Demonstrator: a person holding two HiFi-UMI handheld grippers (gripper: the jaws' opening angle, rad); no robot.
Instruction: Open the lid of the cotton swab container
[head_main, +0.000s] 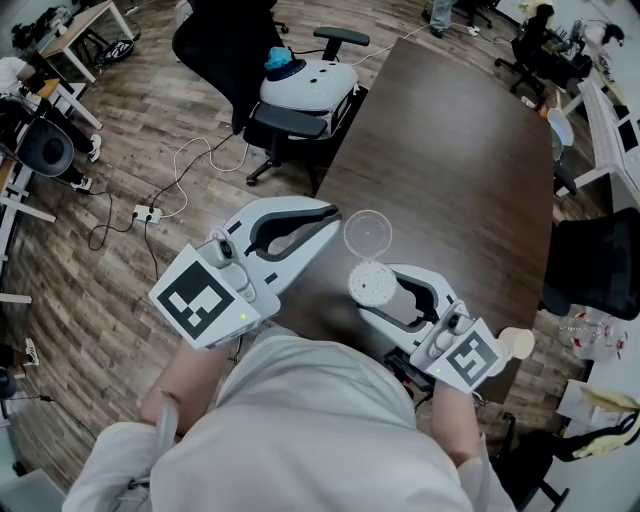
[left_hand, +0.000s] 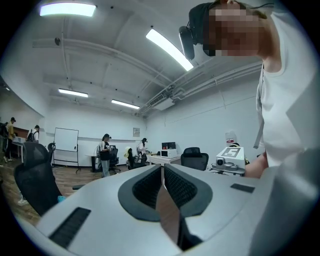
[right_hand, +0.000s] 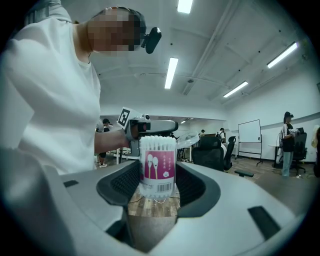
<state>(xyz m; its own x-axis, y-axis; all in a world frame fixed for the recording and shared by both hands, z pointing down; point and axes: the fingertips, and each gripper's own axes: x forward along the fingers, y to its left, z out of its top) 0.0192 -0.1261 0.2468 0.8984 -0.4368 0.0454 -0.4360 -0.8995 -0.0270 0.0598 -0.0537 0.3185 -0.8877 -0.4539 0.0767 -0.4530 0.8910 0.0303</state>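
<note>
- The left gripper (head_main: 334, 216) is held level, its jaws pinching the rim of the clear lid (head_main: 367, 232).
- The right gripper (head_main: 392, 296), also level, clamps the open cotton swab container (right_hand: 157, 167) upright, just nearer than the lid.
- Both are over the dark table (head_main: 450, 150), with an office chair (head_main: 290, 118) far left.

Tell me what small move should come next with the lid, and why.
Probably lower the left gripper and set the clear lid on the table. The lid is already off, pinched at its edge in the air, while the right gripper grips the open cotton swab container, swabs exposed.
</note>
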